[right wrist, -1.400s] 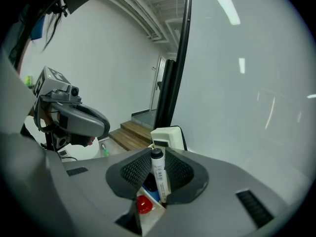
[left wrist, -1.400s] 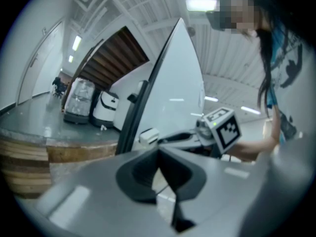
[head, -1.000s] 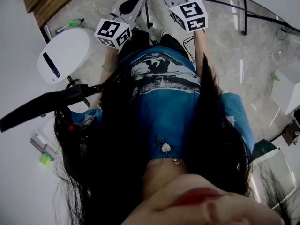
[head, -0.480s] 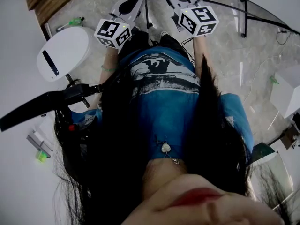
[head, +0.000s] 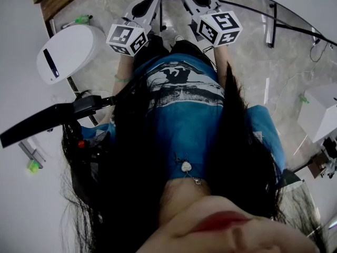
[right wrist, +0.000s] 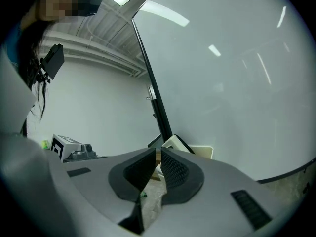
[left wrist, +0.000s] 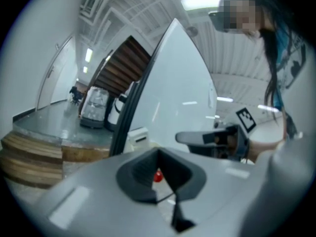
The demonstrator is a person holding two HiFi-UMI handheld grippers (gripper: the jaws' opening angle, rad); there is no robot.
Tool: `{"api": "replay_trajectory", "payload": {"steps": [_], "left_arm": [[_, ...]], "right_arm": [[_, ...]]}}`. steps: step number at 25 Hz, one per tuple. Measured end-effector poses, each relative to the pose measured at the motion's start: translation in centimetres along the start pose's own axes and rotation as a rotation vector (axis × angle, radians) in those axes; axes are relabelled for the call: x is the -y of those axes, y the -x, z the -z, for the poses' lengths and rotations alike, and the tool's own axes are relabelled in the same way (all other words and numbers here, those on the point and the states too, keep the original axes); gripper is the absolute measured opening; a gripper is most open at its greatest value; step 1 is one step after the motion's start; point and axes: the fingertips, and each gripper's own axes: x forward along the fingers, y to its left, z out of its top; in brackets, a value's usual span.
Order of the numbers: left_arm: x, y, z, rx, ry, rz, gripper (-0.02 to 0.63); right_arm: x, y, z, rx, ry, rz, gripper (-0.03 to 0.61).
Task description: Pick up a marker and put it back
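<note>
At the foot of the whiteboard (right wrist: 232, 73), the marker (left wrist: 157, 176) shows only as a red tip through the slit of the left hand-held gripper (left wrist: 158, 153), its jaws pressed almost together, while the right hand-held gripper (right wrist: 158, 152) is closing its jaws to a narrow gap with nothing discernibly gripped.

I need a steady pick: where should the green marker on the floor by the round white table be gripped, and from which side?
Probably mid-barrel, from above. The green marker lies flat on the floor, clear of the round white table, so both long sides look free for closing across its narrow width.
</note>
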Motion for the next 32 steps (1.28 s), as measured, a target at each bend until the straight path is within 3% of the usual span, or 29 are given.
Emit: {"api": "replay_trajectory", "payload": {"steps": [6,12,23,28,32], "left_arm": [[0.3,0.7,1.0,0.05,0.066,-0.102,-0.009],[5.0,2.2,3.2,0.014,0.054,-0.181,-0.009],[4.7,7.8,4.4,0.007,0.063,-0.312,-0.009],[5.4,12.5,4.9,0.025,0.069,-0.351,-0.009],[6.9,18.8,5.3,0.054,0.055,-0.377,-0.009]], "right_arm": [[-1.5,-0.2,1.0,-0.052,0.022,-0.111,0.028],[-1.9,3.4,2.8,-0.081,-0.009,-0.198,0.026],[-6.1,3.0,5.7,-0.139,-0.012,-0.294,0.026],[-10.3,2.8,7.5,-0.174,-0.018,-0.336,0.026],[-16.7,4.0,9.3,-0.196,0.001,-0.386,0.026]]}}
